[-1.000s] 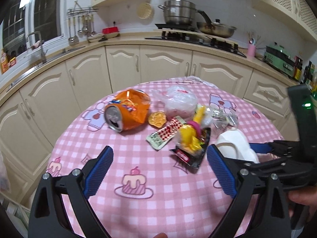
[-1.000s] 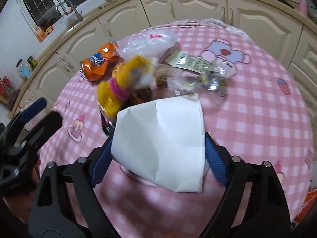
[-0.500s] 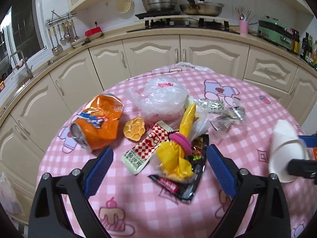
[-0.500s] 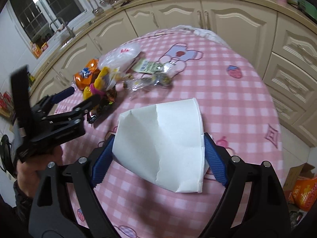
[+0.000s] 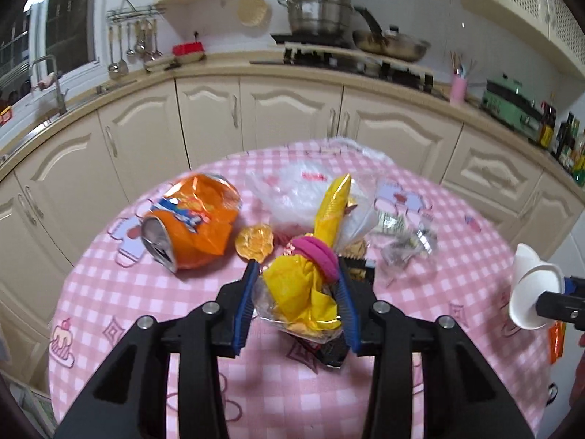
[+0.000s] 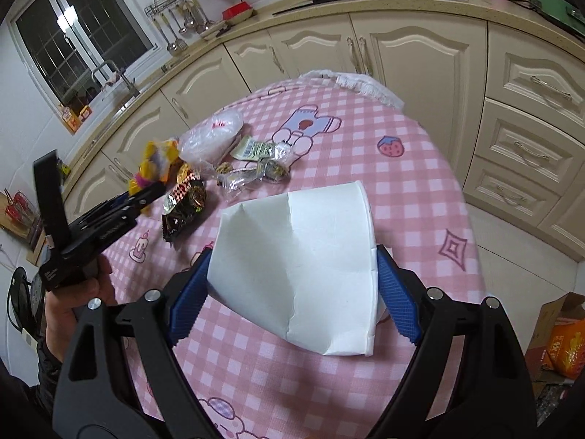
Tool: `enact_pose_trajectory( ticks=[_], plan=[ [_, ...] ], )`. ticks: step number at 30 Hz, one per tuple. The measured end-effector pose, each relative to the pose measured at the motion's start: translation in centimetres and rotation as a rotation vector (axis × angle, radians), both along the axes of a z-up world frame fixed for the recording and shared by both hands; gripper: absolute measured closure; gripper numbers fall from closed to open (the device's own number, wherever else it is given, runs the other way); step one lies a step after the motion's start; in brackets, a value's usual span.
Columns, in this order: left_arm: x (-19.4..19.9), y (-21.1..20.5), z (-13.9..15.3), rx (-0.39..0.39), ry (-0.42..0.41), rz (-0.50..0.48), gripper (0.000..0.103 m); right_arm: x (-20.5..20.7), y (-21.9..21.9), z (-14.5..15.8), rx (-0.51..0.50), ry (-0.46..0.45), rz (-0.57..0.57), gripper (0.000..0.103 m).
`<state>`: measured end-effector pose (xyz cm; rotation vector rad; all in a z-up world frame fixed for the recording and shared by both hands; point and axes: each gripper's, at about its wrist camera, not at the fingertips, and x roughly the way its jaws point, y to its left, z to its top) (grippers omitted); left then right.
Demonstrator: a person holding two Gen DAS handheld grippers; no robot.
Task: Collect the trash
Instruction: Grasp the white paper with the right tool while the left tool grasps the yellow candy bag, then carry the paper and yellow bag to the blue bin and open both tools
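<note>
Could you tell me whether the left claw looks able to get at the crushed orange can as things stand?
Probably not yet: the left claw is already shut on the yellow wrapper. The orange can lies unobstructed on the table nearby.

Steel pot (image 5: 319, 11), frying pan (image 5: 391, 44), pink cup (image 5: 457, 89), sink faucet (image 6: 113, 75)

Yellow bag (image 5: 307, 285) with pink band, clamped upright; crushed white paper cup (image 6: 303, 274) held sideways; orange can (image 5: 182, 234) lay dented on the table.

My left camera looks low and close over the worktop (image 5: 120, 285) toward the cabinets. My right camera looks down from higher; both share the pink cloth.
</note>
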<state>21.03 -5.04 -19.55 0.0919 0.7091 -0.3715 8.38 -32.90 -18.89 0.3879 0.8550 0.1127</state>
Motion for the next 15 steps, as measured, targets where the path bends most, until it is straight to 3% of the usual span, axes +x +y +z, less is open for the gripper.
enact_pose_trajectory(
  ticks=[9, 15],
  plan=[
    [-3.5, -1.7, 4.1, -0.081, -0.062, -0.024, 0.063, -1.5, -1.7, 2.1, 0.027, -0.079, -0.015, 0.020],
    [-5.8, -5.6, 5.8, -0.121, -0.069, -0.111, 0.063, -3.6, -5.0, 3.6, 0.067, -0.139, -0.069, 0.020]
  ],
)
